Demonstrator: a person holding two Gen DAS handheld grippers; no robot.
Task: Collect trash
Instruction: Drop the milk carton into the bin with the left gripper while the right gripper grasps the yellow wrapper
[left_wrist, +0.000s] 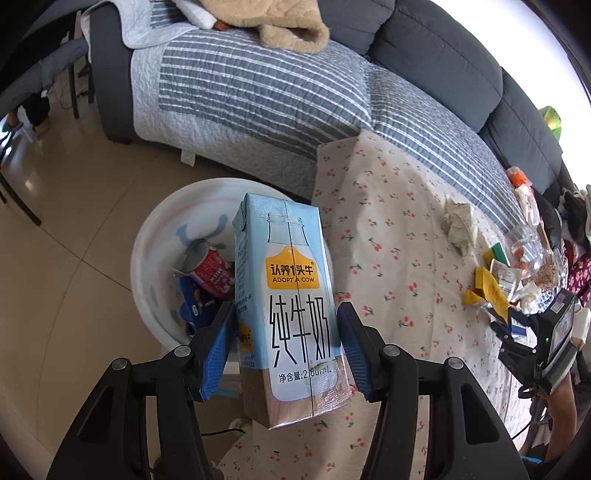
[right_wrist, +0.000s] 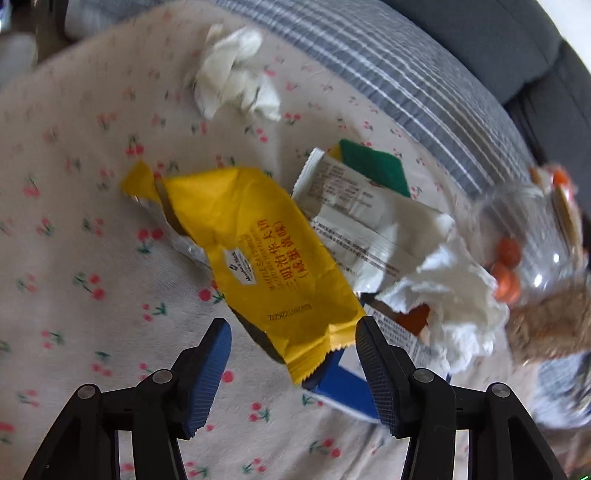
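your left gripper (left_wrist: 286, 347) is clamped on the milk carton (left_wrist: 286, 295), both blue pads pressed against its narrow sides at about mid-height. the carton's long axis runs straight ahead of the fingers, top end pointing away from you. beyond that top end and a little to the left of your fingers sits the white bin (left_wrist: 159, 236), already holding a red can (left_wrist: 212, 271) and some blue packaging. the carton's far end overlaps the bin's near rim in this view, so the drop looks close: you likely need only a short push forward and left before letting go, or the carton could land on the rim or the cherry-print cloth (left_wrist: 388, 258) to the right of your fingers.

your right gripper (right_wrist: 293, 360) is spread wide and holds nothing. the yellow wrapper (right_wrist: 266, 251) lies directly ahead, its long axis slanting from far-left to near-right, and its crimped near end sits between the 2 pads, nearer the right one, which looks to be just touching its corner. this hand is plainly the nearer one for the wrapper. a blue box (right_wrist: 343, 391) lies under that near end, so closing low might catch both. crumpled tissue (right_wrist: 236, 74) sits well ahead, and more white paper (right_wrist: 454, 314) is to the right of the fingers.
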